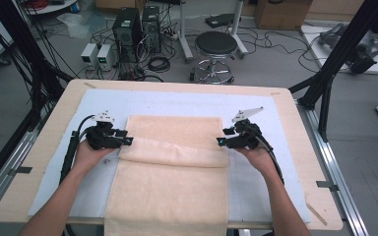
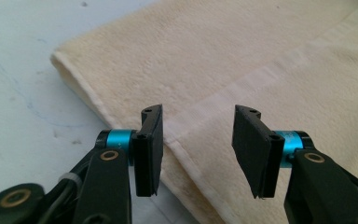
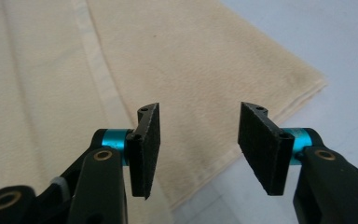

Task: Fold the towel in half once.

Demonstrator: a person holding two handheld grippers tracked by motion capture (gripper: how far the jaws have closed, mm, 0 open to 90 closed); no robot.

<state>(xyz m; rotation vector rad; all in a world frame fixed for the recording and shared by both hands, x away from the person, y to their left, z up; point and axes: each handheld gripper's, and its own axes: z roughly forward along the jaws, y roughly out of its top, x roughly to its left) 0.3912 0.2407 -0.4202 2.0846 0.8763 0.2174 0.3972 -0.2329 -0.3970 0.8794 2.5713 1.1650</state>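
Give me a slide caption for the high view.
Both open grippers, left gripper and right gripper, flank a folded cream towel on the table.

Both forearms in from below, angled inward. Left gripper (image 1: 126, 141) jaws spread wide, pads parallel, nothing between them. Right gripper (image 1: 219, 141) same: jaws apart, gap clear. Tips facing each other, level, well apart, each hand wrapped around its grip.

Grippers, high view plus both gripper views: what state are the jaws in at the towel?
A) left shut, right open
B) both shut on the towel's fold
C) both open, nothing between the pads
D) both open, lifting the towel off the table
C: the left gripper and the right gripper each show a clear gap between the pads, with the cream towel lying flat on the table beneath them, not pinched.
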